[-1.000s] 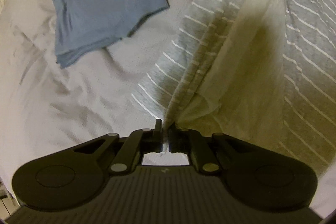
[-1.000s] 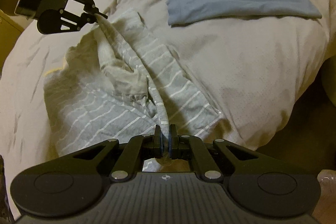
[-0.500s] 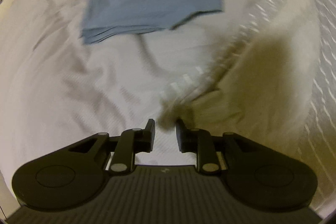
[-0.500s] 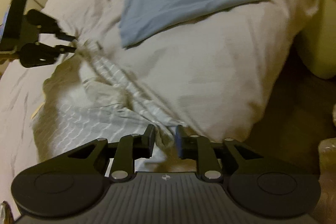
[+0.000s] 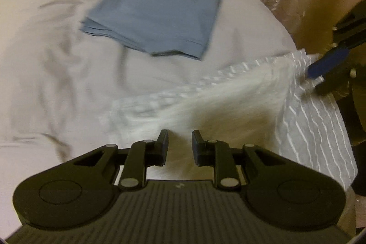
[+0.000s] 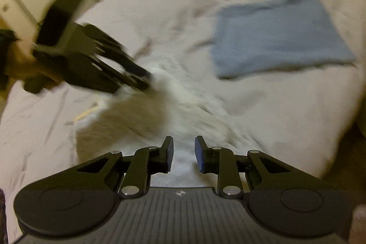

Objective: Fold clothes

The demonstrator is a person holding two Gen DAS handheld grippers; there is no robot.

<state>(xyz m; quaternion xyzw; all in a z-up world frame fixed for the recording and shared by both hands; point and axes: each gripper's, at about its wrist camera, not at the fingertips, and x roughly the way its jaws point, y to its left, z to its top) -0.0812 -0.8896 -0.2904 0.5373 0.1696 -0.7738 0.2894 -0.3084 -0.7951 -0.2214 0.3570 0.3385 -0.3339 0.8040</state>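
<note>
The left tool (image 5: 180,145) is released, its two fingers standing apart with nothing between them, poised just above the near part of a grey striped garment (image 5: 315,120). The right tool (image 6: 183,152) is likewise released, with a clear gap between its blue-padded fingers (image 6: 200,156) and pale cloth showing below the gap.

In the left wrist view the striped garment lies on the bed (image 5: 57,88) along the bed's right-hand edge, stretching from just ahead of the left tool out toward the far right, where the right tool (image 5: 329,65) sits at the cloth's far end; blur hides whether it touches the fabric. The middle of the garment is smeared by motion, so its folds cannot be read, though the white stripes show plainly on the part nearest the right edge.

In the right wrist view the same garment (image 6: 173,102) is a pale blurred heap between the two tools, with the left tool (image 6: 137,77) at its far left end.

A folded blue shirt (image 5: 157,4) lies flat farther up the bed, apart from the striped garment, toward the bed's far side; the right wrist view shows it (image 6: 276,36) toward the bed's right edge.
</note>
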